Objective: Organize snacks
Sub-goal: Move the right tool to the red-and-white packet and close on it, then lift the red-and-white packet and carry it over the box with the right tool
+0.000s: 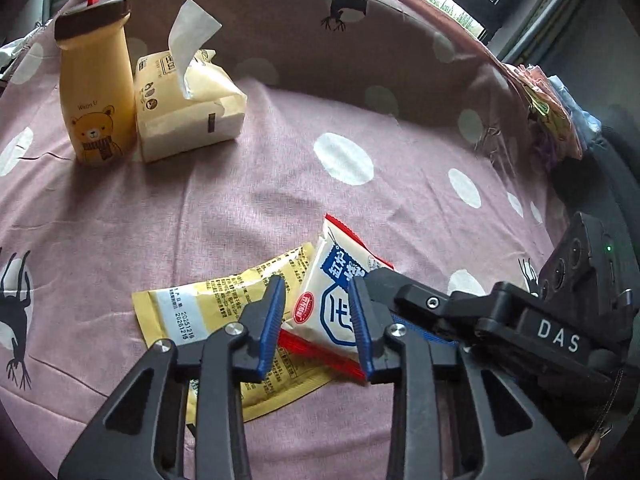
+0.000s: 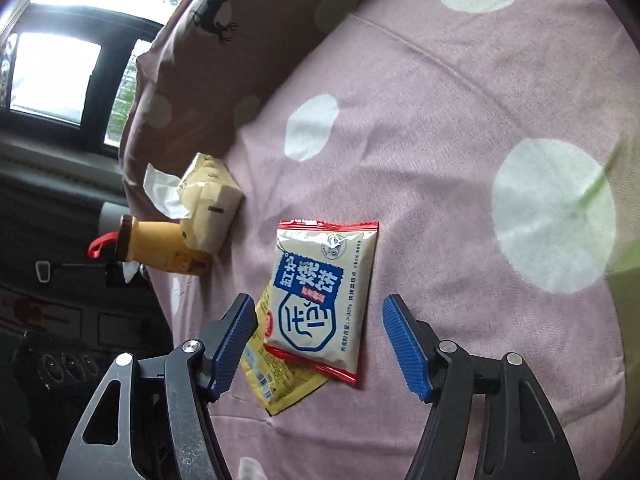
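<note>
A mauve cotton cover printed with large white dots and black deer silhouettes spreads over a cushioned seat and rises into a backrest behind it, creased lightly across the flat part. Beyond the backrest stand dark-framed windows, bright with daylight and showing blurred green outside. Under the glass runs a dark grey panel with a pale strip. Soft daylight falls across the fabric, leaving the backrest in shade.
</note>
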